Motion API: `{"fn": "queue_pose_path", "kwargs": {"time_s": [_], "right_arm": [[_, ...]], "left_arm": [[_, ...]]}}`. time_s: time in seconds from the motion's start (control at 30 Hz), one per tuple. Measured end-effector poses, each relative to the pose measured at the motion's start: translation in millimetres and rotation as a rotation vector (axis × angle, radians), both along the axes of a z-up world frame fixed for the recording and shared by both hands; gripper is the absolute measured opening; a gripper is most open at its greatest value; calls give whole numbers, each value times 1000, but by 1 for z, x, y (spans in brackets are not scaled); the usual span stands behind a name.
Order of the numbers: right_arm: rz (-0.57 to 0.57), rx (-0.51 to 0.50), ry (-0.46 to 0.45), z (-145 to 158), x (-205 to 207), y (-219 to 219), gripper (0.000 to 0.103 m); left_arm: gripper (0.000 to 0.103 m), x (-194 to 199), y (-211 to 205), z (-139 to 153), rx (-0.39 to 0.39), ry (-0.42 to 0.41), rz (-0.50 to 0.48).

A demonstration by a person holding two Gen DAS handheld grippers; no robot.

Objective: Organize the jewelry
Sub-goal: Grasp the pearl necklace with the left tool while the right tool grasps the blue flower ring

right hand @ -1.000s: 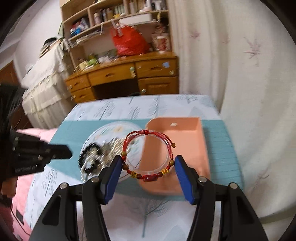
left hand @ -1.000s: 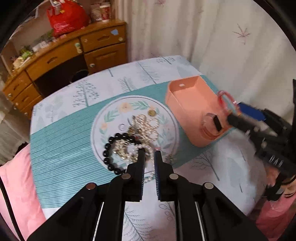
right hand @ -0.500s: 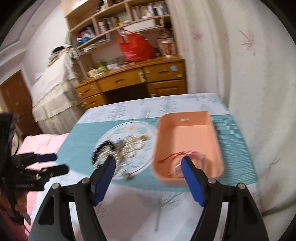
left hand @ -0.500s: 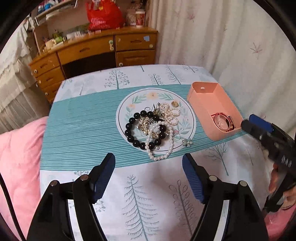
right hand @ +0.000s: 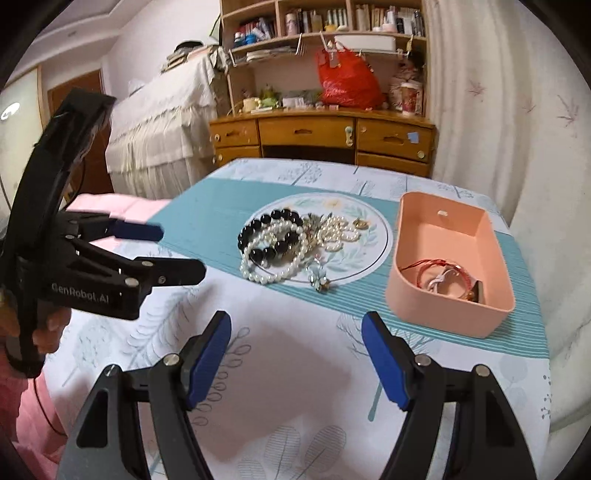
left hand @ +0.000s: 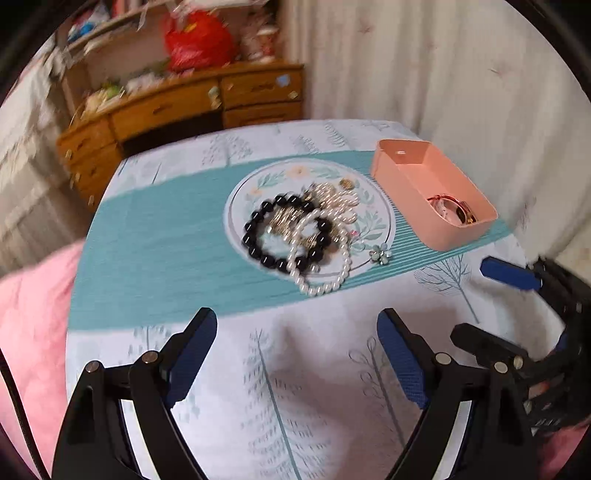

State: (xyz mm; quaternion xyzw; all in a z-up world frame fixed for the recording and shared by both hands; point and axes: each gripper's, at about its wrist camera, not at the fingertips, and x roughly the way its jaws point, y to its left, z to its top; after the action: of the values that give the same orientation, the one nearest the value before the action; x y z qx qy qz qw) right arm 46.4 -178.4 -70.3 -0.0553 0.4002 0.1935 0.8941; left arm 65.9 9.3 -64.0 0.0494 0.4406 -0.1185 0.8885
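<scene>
Right wrist | right claw (right hand: 295,354) empty | red bracelet (right hand: 439,271) in tray (right hand: 443,314)

Wooden desk (right hand: 321,136) with drawers stands against far wall, shelves (right hand: 317,22) above, red bag (right hand: 347,83) on top. Pale curtain (right hand: 498,110) hangs right; draped bed (right hand: 162,125) left.
</scene>
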Motion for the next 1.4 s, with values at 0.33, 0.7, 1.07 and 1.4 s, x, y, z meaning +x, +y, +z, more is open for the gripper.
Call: {"fn": "queue_pose_path", "kwargs": {"time_s": [0.33,0.7,1.07,1.4], "right_arm": [[71,-90,72,-31,37,2,70],[40,-122,102,-50,67,23,47],[-7,-148,109,-53,77,25,25],[18,-134,117,-53,81,22,23]], "left_arm": [[83,38,-8,-35,-6,-77,-211],[47,68,7,-31,-113,-77,-166],[13,85,9,-47,-149,7,-163],[11,100,14,-54,-212,93,-156]]}}
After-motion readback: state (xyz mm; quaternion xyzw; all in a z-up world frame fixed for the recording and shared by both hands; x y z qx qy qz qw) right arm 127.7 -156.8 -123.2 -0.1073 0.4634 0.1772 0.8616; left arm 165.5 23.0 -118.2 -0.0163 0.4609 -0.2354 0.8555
